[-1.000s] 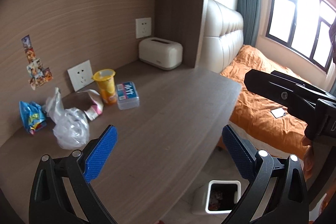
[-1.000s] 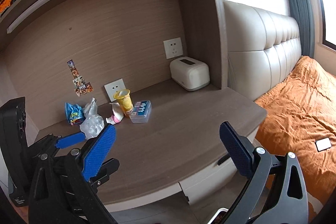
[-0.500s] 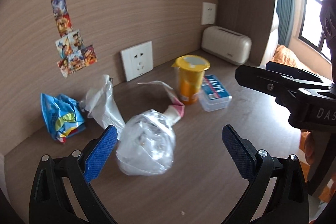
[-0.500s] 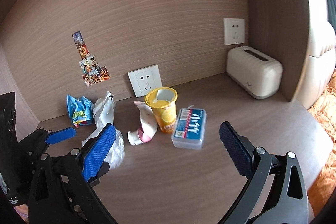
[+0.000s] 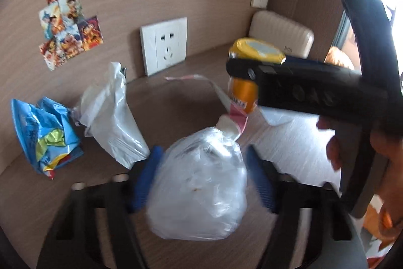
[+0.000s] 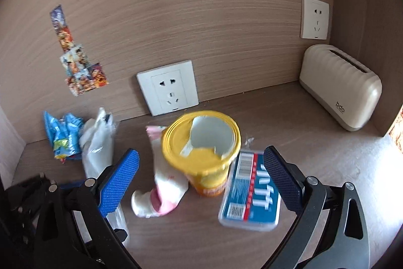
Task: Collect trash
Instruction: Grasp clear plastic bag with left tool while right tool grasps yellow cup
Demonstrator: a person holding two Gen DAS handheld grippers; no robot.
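left gripper (image 5: 201, 178): jaws have just been closing around the crumpled clear plastic bag (image 5: 199, 190) between its pads, apparently touching, ready to lift. right gripper (image 6: 201, 178): spread wide, framing the yellow paper cup (image 6: 205, 150) just ahead, likely next pick.

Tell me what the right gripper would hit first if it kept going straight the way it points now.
Most likely the yellow cup, standing upright between the right gripper's open fingers. The pink-and-white wrapper and blue-labelled box lie close either side; depth is uncertain.
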